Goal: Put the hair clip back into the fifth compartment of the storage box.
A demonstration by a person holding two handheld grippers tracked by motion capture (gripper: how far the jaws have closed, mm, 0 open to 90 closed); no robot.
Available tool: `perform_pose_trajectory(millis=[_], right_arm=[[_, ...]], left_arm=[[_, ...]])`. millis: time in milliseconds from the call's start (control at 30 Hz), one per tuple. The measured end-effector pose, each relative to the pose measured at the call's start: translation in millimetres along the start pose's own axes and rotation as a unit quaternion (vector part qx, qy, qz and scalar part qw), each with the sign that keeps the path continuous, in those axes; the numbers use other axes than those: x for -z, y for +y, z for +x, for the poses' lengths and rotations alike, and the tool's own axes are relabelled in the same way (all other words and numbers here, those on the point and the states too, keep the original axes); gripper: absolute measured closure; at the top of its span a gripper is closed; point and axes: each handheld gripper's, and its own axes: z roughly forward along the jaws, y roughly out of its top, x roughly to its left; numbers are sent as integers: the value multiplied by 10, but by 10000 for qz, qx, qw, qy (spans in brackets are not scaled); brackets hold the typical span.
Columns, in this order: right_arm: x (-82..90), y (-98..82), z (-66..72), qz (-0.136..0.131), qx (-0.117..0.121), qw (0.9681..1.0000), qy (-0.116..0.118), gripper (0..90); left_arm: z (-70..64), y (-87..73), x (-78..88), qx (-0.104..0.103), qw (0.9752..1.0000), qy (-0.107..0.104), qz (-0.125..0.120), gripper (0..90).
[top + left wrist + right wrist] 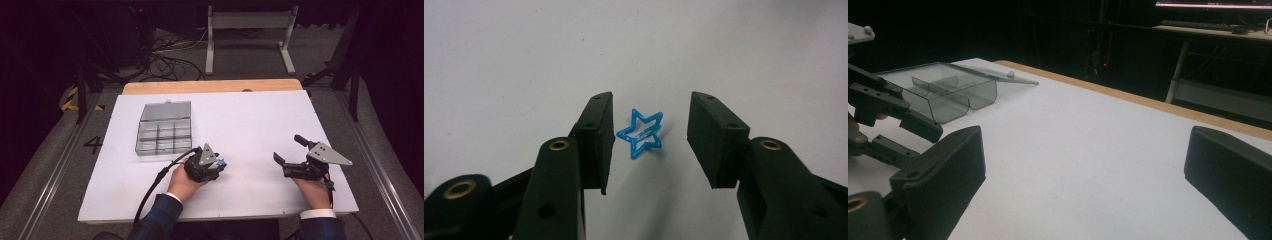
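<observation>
One small blue star (pixel 641 133), a thin open outline, lies on the white table (pixel 250 120) between the parted pads of the left gripper (pixel 651 142), untouched by either. The right gripper (pixel 290 148) rests wide open, holding nothing. One clear compartment box (pixel 164 134) sits nearby, lid raised; its contents cannot be made out.

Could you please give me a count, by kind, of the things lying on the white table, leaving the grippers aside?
Blue star-shaped clip: 1
Clear compartment box with its lid open: 1
Total: 2
</observation>
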Motion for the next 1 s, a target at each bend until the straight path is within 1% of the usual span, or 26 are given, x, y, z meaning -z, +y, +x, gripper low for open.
perform_pose_trajectory(millis=[33,67,100,200,233,367,467,600,667,700,800,867,900,1000], right_arm=[[0,0,0,0,1,10000,0,36],[0,0,0,-1,1,10000,0,36],[1,0,0,3,2,10000,-7,36],[0,-1,-1,-7,-9,10000,-8,36],[1,-1,-2,-3,-9,10000,-6,36],[1,-2,-1,3,-8,10000,-10,38],[1,-2,-1,-1,-10,10000,-7,38],[0,-3,0,-8,-5,10000,6,39],[-2,-3,2,-10,-6,10000,8,40],[-1,-2,2,-7,-2,10000,11,40],[-1,-3,0,-6,-7,10000,9,40],[0,-4,0,-7,-11,10000,20,41],[0,-4,0,-7,-11,10000,20,41],[-2,-4,4,-17,-6,10000,35,41]], left_arm=[[-7,-2,-13,0,10000,4,19,551],[-7,-1,-20,-45,10000,41,53,555],[-15,-4,-33,-31,10000,30,68,559],[-27,-5,-66,-93,9998,60,148,571],[-28,-4,-78,-146,9997,69,177,575],[-52,-3,-126,-230,9991,100,351,592],[-48,-1,-153,-303,9987,96,409,604],[-38,8,-164,-226,9988,56,435,631],[-29,13,-166,-203,9987,50,466,663],[-28,14,-170,-150,9988,51,463,690],[-11,18,-180,-71,9989,19,463,717],[-3,21,-185,-14,9989,2,473,765],[0,22,-187,8,9988,-5,487,765],[0,30,-186,14,9987,4,511,816]])
